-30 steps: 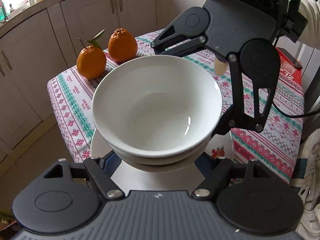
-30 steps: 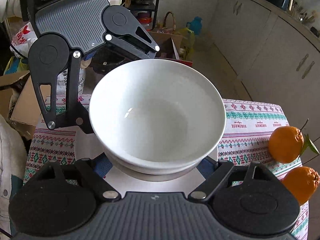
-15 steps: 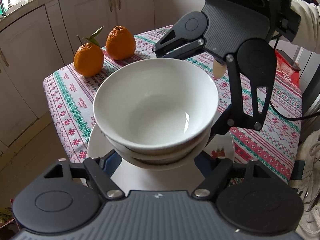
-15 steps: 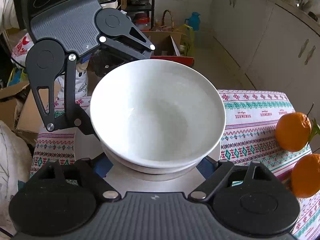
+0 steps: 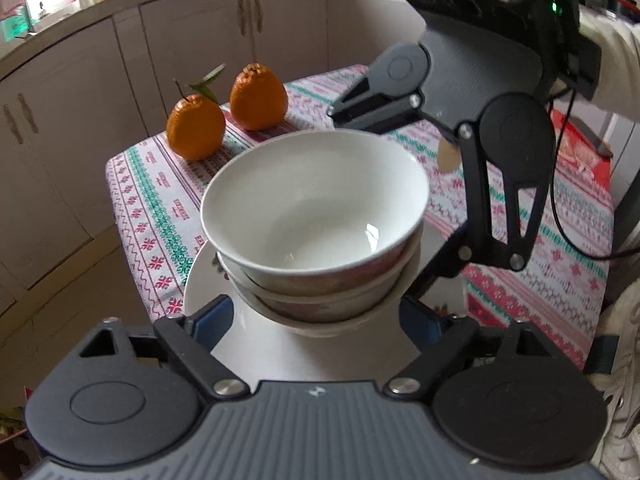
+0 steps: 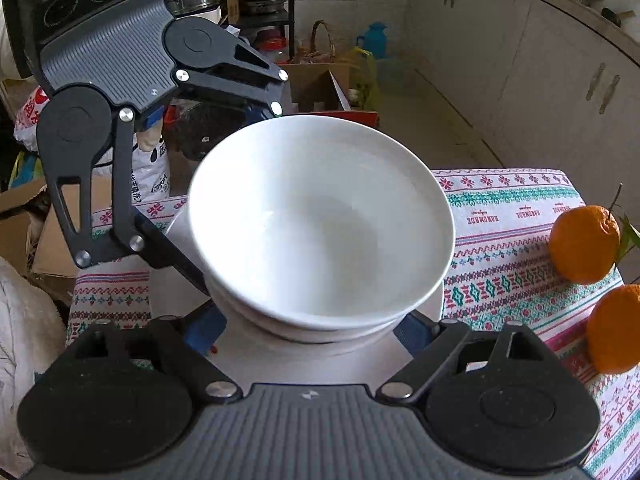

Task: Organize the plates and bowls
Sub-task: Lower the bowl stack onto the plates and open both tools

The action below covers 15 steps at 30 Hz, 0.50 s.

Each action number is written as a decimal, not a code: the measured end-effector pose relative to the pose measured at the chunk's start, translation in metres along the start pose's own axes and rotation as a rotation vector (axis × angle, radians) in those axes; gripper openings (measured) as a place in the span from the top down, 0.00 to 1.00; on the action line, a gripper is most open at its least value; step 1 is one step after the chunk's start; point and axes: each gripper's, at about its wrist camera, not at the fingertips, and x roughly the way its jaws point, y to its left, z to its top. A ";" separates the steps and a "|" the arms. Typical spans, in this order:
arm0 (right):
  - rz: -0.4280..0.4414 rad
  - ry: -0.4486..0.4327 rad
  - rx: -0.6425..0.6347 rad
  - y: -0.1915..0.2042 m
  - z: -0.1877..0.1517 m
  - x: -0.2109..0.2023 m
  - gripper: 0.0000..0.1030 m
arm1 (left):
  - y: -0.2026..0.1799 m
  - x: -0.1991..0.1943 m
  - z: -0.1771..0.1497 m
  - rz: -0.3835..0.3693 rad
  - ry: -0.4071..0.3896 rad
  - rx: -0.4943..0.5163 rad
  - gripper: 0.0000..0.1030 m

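Observation:
A stack of white bowls [image 5: 316, 216] sits on a white plate [image 5: 208, 276] on the patterned tablecloth. It also shows in the right wrist view [image 6: 320, 224], on the plate [image 6: 320, 360]. My left gripper [image 5: 316, 320] is open, its blue-padded fingers [image 5: 212, 316] on either side of the lowest bowl. My right gripper [image 6: 308, 328] is open on the opposite side, its fingers [image 6: 204, 328] flanking the stack's base. Each gripper faces the other across the bowls. Whether the pads touch the bowls is hidden.
Two oranges [image 5: 224, 116] lie near the table's far corner; they also show in the right wrist view [image 6: 584, 244]. Kitchen cabinets [image 5: 80, 100] stand beyond the table edge. Boxes and bags [image 6: 320, 80] clutter the floor behind.
The top bowl has tilted and now sits askew on the stack. In the left wrist view the bowls look smaller and farther, with more plate showing. Both grippers stay open.

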 end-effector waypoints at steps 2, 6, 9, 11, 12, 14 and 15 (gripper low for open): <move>-0.018 -0.010 0.002 0.005 -0.003 -0.008 0.07 | -0.004 -0.008 -0.002 0.027 -0.015 -0.015 0.10; -0.082 -0.039 0.046 0.021 -0.014 -0.032 0.03 | -0.017 -0.029 -0.011 0.061 -0.060 -0.081 0.09; -0.220 -0.058 0.108 0.041 -0.026 -0.051 0.00 | -0.034 -0.048 -0.019 0.130 -0.130 -0.131 0.06; -0.364 -0.052 0.201 0.055 -0.034 -0.060 0.00 | -0.048 -0.063 -0.024 0.190 -0.200 -0.203 0.02; -0.411 -0.056 0.259 0.060 -0.037 -0.064 0.00 | -0.054 -0.069 -0.026 0.217 -0.232 -0.237 0.02; -0.507 -0.082 0.392 0.074 -0.044 -0.074 0.00 | -0.070 -0.079 -0.030 0.304 -0.303 -0.310 0.02; -0.561 -0.097 0.463 0.082 -0.048 -0.078 0.00 | -0.080 -0.082 -0.031 0.365 -0.334 -0.344 0.01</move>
